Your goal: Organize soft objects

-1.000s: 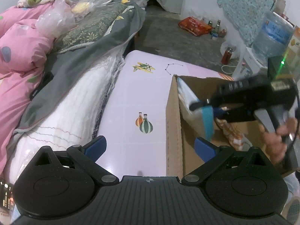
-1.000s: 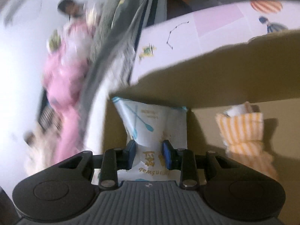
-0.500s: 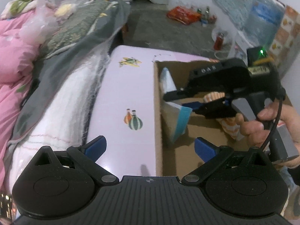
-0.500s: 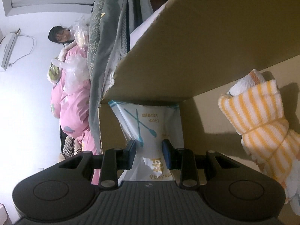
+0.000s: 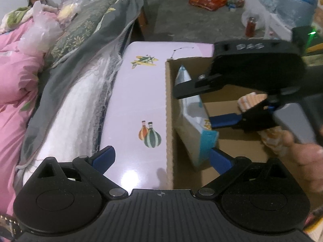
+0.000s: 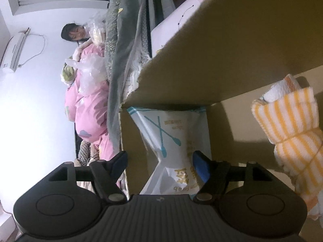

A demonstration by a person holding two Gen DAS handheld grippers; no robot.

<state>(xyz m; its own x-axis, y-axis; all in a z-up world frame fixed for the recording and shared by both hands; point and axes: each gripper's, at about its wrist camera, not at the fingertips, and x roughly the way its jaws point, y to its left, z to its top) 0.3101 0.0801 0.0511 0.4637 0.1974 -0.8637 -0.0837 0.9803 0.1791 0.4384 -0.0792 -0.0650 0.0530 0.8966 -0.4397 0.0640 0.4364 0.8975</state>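
Right gripper (image 6: 159, 163): jaws opening, pads spread off the white-and-teal packet (image 6: 173, 141), which lies between them, pinched at the waist, leaning on the left wall of the cardboard box (image 6: 232, 50). Left gripper (image 5: 161, 157): jaws wide apart and empty, straddling the box's left wall above the pink table (image 5: 133, 100). Yellow-striped cloth (image 6: 290, 129) lies further right in the box; bedding (image 5: 60, 80) is heaped left of the table.
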